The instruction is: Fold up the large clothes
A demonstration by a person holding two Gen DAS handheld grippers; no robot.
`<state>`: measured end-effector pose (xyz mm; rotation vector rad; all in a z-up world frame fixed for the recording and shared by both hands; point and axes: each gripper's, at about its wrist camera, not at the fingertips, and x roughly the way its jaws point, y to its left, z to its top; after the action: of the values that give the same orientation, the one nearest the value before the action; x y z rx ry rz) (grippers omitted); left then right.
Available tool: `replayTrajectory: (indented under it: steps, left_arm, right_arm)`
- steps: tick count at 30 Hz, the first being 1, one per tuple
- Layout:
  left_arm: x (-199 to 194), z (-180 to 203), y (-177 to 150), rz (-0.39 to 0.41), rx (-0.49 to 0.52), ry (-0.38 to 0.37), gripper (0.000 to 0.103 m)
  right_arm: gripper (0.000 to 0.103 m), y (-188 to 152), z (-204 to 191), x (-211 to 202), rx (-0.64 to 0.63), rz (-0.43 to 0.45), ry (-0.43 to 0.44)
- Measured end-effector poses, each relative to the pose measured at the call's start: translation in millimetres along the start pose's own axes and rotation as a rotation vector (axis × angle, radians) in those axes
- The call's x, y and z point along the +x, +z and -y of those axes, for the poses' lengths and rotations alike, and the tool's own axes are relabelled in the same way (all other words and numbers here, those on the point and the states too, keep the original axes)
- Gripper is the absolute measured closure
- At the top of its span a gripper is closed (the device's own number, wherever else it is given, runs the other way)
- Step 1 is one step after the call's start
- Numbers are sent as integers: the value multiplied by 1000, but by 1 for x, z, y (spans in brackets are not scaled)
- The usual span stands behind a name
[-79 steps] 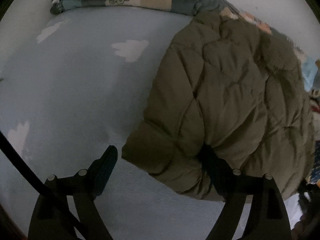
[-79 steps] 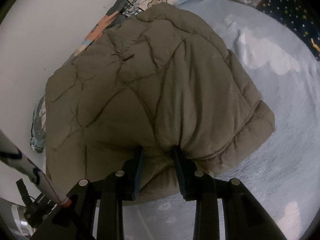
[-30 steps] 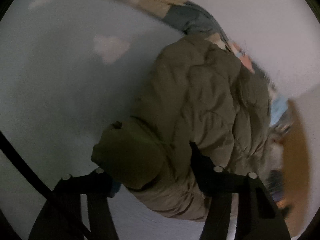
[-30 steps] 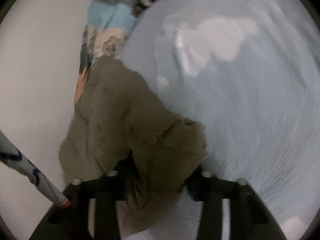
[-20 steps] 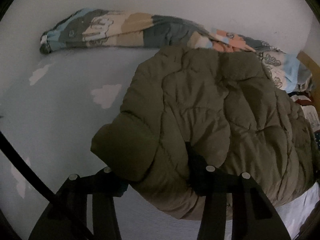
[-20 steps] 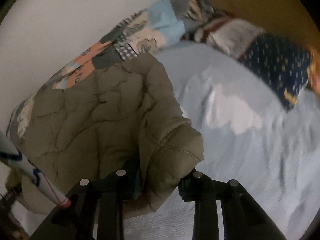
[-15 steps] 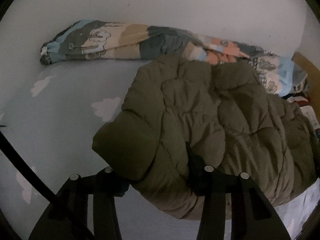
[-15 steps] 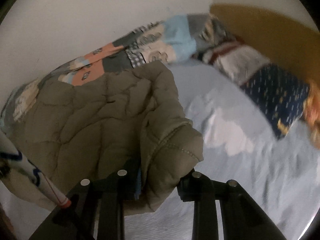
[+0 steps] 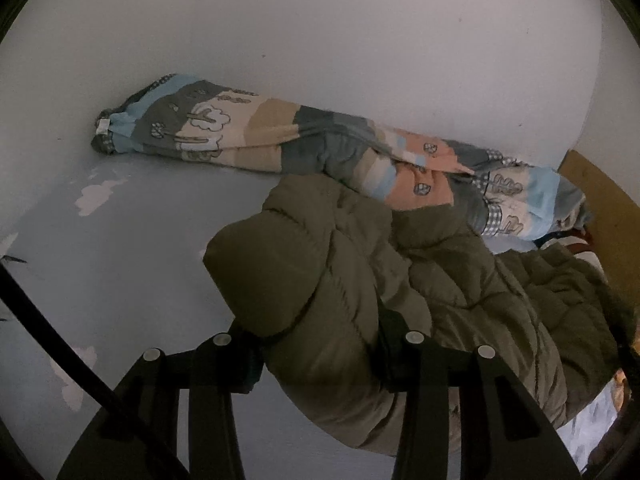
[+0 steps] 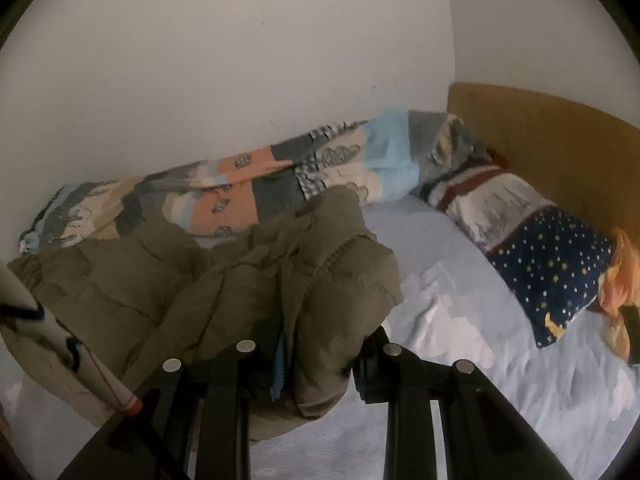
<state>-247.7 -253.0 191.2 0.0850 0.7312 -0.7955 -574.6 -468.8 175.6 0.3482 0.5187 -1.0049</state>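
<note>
Big blue bed sheet (image 9: 132, 240) across the lower frame, patterned blanket (image 9: 280, 140) rolled along the wall up top. Puffy green coat (image 9: 400, 280) bunched in the middle, lifted off the sheet. Left gripper (image 9: 316, 344) pinching one thick end, right gripper (image 10: 320, 344) pinching the other. Best to keep both ends level, then lower slowly and lay flat.

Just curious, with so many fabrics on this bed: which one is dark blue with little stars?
The pillow beside the wooden headboard. The rolled quilt is pastel patchwork; the jacket is plain olive.
</note>
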Motion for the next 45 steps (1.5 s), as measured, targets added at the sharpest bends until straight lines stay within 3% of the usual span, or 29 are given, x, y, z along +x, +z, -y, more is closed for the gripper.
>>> replayTrajectory:
  steps: [8,14,17,19,23,25,28,29,33,36,39,42,45]
  left_arm:
    - [-39,-24,-14,-5,-12,18,61]
    - [-71,-36,-42,-20,16,22,60]
    - [-81,-44,-62,-53,11,31,60]
    - [-78,-56,-82,-130,-26,34,59]
    - [-58,-90,-120,-318,-194,2,56]
    - [-45,-117,-140,-412,-343,-39,52]
    - [-37,-151,-159,-474,-541,-102,39]
    - [-37,-162,-165,-490,-606,-130,37]
    - [-47,-197,-183,-501,-817,-258,36]
    - [-56,-214,-195,-493,-919,-310,36]
    - [-73,-235,-196,-430,-976,-265,36]
    - [-93,-235,-181,-339,-902,-120,36]
    - [-105,-201,-151,-250,-685,-70,36]
  right_arm:
    - [75,-3,-16,-29,-27,20,62]
    - [75,-21,-10,-56,32,-32,127]
    - [75,-33,-4,-70,64,-49,139]
    - [75,-47,3,-81,95,-73,150]
    - [75,-83,19,-82,211,-190,177]
    - [74,-103,32,-73,281,-278,176]
    - [71,-133,53,-52,410,-403,192]
    - [66,-141,62,-44,464,-442,204]
    - [42,-173,104,-33,773,-535,302]
    - [39,-188,126,-42,894,-550,350]
    - [38,-197,144,-56,946,-542,349]
    - [37,-202,163,-70,967,-519,257]
    - [36,-184,164,-86,892,-412,214]
